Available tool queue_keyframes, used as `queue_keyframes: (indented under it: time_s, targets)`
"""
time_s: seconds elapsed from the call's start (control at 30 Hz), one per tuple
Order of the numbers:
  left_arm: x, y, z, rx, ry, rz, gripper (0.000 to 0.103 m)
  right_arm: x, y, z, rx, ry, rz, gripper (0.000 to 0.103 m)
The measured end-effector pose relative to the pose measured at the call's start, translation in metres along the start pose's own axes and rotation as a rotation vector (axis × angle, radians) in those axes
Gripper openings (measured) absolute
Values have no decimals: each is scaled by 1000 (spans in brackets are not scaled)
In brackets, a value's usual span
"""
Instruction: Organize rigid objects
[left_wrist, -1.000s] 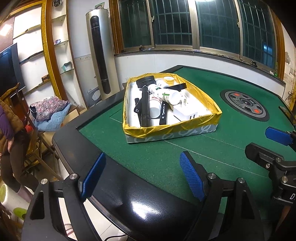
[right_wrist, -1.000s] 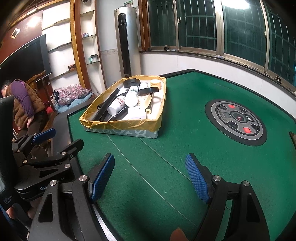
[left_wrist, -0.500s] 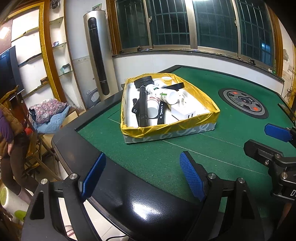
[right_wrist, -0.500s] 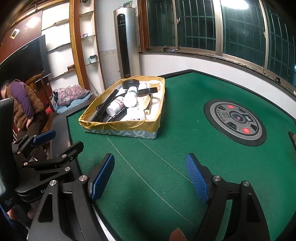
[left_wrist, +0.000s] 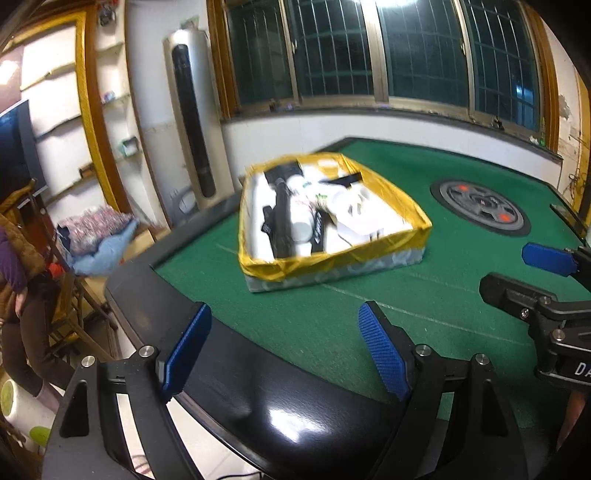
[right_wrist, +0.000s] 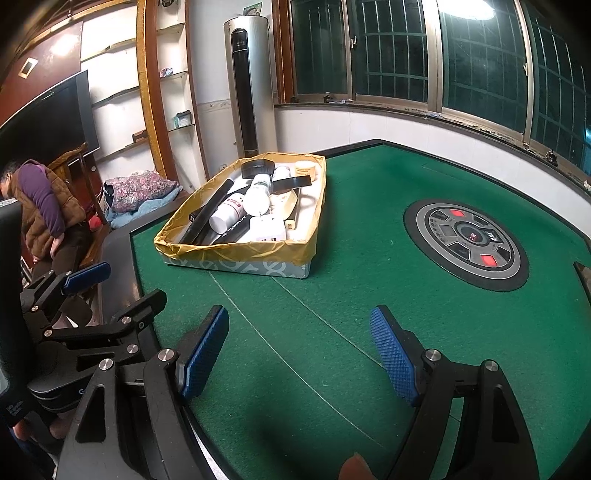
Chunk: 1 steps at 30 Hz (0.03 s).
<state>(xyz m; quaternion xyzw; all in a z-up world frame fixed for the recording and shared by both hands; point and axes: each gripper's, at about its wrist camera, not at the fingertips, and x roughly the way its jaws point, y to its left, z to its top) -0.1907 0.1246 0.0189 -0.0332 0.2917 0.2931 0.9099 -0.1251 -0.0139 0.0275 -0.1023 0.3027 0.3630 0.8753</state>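
Open green felt on the counter (right_wrist: 332, 314) runs bare from both claws up to the box (right_wrist: 236, 264). Beyond, the round control panel (right_wrist: 467, 243) sits flat at centre. The black padded rim (left_wrist: 258, 387) borders the left approach.

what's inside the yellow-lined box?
The yellow-lined box holds two white bottles, a long black bar, a black case, a small cream jar, a white adapter and a black strip. Anything under the pile is hidden.
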Motion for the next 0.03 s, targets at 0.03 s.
queue_keyframes:
  time_s: [0.03]
  targets:
    - [0, 0, 1, 4, 5, -9, 83, 0, 0, 0, 0, 0, -1, 75]
